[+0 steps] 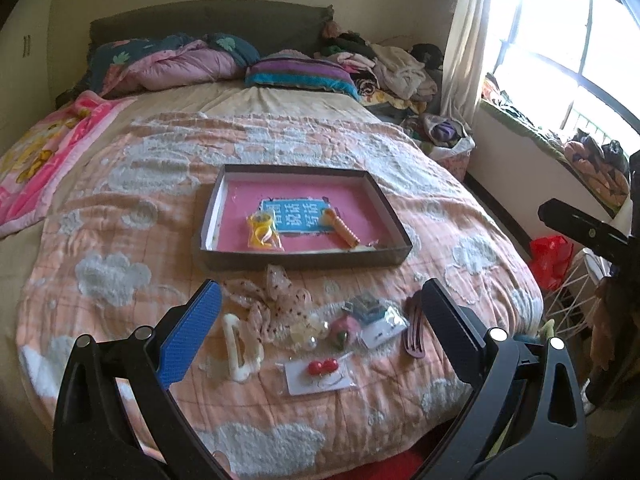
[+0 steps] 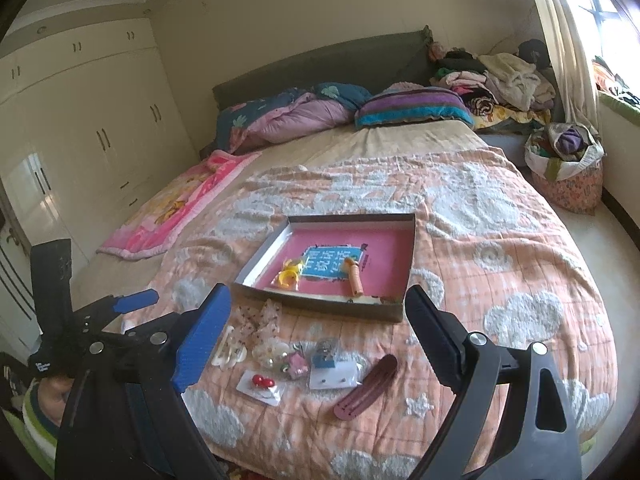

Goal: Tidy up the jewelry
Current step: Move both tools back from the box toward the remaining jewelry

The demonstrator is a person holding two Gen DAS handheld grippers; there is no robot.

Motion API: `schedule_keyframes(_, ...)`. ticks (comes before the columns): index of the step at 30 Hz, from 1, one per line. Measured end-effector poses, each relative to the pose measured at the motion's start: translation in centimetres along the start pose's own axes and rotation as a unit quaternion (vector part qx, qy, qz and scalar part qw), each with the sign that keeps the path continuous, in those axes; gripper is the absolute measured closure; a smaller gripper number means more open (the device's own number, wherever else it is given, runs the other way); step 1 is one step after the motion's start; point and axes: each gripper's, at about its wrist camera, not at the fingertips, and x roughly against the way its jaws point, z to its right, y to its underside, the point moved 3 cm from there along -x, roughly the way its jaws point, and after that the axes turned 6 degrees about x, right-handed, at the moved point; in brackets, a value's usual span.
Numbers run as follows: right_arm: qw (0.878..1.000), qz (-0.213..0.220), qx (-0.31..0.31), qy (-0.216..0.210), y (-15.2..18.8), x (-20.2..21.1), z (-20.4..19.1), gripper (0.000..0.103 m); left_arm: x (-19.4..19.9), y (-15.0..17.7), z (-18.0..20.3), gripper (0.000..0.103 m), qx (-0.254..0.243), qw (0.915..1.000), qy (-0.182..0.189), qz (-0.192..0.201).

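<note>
— Two grippers are being held over the bed's near end. How are the jaws being kept?
— Wide apart on the left gripper [image 1: 320,312] and the right gripper [image 2: 318,314]; nothing is being gripped.
— What is being shown of the jewelry?
— A loose cluster is lying on the quilt [image 1: 120,208], just before the tray [image 1: 396,216]: a cream claw clip [image 1: 240,350], a dotted sheer bow [image 1: 276,300], red earrings [image 1: 322,368] on a bagged card, pearly beads [image 1: 316,334], a pink charm [image 1: 344,330], a mauve snap clip [image 2: 366,386].
— And inside the tray?
— A yellow packet [image 1: 264,232] and an orange comb [image 1: 344,228] are lying on its pink floor.
</note>
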Motion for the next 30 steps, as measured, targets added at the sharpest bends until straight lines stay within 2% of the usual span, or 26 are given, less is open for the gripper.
schedule_keyframes(6,1.0,-0.01,0.002,-0.008,0.7,-0.2,-0.1,0.015,-0.7,1.9,0.1,0.01,-0.014,0.9996,-0.014,-0.022)
schedule_keyframes(21,0.997,-0.078,0.005,-0.024,4.7,-3.9,-0.2,0.015,-4.7,7.5,0.0,0.01,-0.031,0.994,-0.03,-0.1)
schedule_keyframes(30,0.993,-0.114,0.016,-0.032,7.0,-6.0,-0.4,0.015,-7.5,9.3,-0.4,0.01,-0.032,0.9891,-0.041,-0.137)
